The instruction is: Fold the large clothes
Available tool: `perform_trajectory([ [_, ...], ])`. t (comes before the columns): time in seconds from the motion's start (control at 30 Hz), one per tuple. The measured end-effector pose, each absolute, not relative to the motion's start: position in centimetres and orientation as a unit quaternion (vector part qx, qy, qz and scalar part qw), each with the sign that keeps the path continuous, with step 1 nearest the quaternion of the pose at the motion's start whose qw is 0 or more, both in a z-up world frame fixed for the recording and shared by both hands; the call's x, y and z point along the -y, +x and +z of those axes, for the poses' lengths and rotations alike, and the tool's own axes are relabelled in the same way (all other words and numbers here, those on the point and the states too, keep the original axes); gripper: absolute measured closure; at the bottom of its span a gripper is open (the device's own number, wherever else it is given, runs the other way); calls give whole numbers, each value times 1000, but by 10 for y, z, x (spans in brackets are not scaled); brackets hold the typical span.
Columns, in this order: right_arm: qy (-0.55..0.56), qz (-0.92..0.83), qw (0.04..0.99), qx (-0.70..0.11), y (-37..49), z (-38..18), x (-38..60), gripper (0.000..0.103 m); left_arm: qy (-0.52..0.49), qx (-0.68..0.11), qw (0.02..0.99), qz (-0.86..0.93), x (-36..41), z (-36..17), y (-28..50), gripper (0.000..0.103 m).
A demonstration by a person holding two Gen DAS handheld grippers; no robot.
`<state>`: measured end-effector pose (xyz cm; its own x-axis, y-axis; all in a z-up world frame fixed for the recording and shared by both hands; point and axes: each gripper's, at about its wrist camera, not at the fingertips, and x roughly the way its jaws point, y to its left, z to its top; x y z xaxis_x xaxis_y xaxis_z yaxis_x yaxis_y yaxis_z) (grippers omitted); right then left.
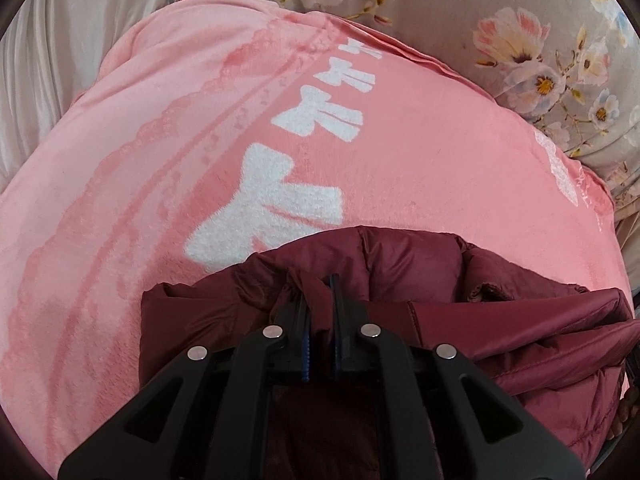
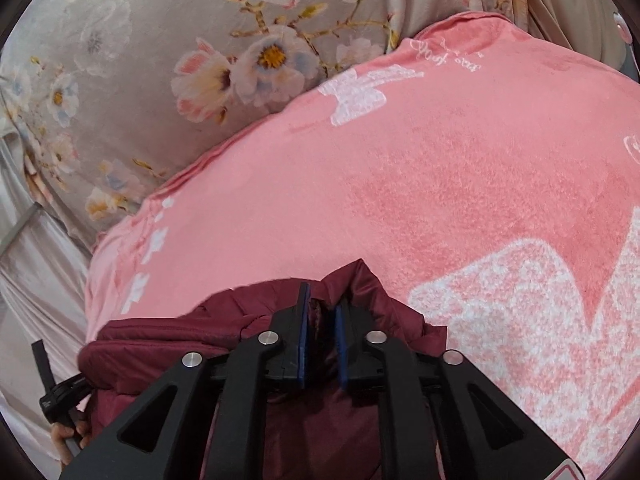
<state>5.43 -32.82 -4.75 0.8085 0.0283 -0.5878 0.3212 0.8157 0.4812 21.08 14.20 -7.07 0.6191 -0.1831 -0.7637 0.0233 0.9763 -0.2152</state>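
Folding is underway: the dark red puffer jacket [image 1: 400, 272] is pinched by the left gripper [image 1: 322, 292] and right gripper [image 2: 323, 304], jaws narrow, on the pink blanket [image 1: 400, 152]. Letting go is probably needed next.

jacket [image 1: 500, 300] lies on blanket [image 1: 420, 168], at its near edge, w/ blanket spread on a bed. floral quilt [image 1: 540, 60] sits behind blanket & to the right in left wrist view. sheet [image 1: 60, 60] lies far left. left gripper [image 1: 322, 300] & right gripper [image 2: 322, 312] are each over a jacket fold.
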Motion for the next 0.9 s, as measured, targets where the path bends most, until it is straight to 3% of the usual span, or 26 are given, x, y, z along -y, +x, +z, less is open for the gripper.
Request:
perform_trajectory([
  [0.07, 296, -74, 912, -273, 37, -32, 331, 76, -106, -424, 897, -66, -147, -65, 206, 89],
  [0.1, 295, -75, 916, -261, 29, -25, 332, 62, -115, -418, 898, -70, -152, -60, 202, 86],
  [0.13, 288, -82, 923, -242, 16, -15, 333, 51, -130, -404, 902, -76, -159, -52, 194, 73],
  [0.17, 279, -89, 927, -234, 7, -8, 334, 49, -144, -386, 908, -80, -165, -43, 185, 51],
  [0.23, 266, -95, 929, -240, 2, -4, 336, 47, -158, -339, 924, -79, -178, -22, 166, 25],
  [0.37, 262, -104, 914, -290, 19, -22, 342, 47, -147, -338, 923, -108, -178, -6, 167, 24],
  [0.5, 252, -97, 901, -341, 48, -47, 334, 47, -125, -394, 901, -132, -157, -29, 195, 24],
  [0.6, 217, -105, 898, -369, 61, -56, 324, 47, -102, -417, 895, -125, -145, -47, 206, 27],
  [0.67, 204, -108, 896, -381, 65, -60, 321, 53, -92, -426, 892, -120, -142, -54, 211, 49],
  [0.7, 202, -105, 896, -382, 64, -61, 320, 59, -94, -433, 888, -123, -141, -58, 214, 54],
  [0.73, 201, -103, 896, -383, 64, -62, 320, 74, -97, -435, 887, -122, -141, -60, 214, 64],
  [0.77, 200, -98, 895, -387, 64, -62, 320, 81, -95, -435, 887, -120, -141, -60, 214, 77],
  [0.8, 202, -95, 895, -385, 63, -61, 320, 94, -92, -435, 888, -118, -141, -60, 214, 82],
  [0.83, 208, -93, 897, -380, 61, -57, 322, 95, -92, -432, 890, -114, -141, -59, 213, 93],
  [0.9, 228, -86, 905, -349, 54, -38, 325, 97, -108, -422, 893, -110, -147, -51, 211, 100],
])
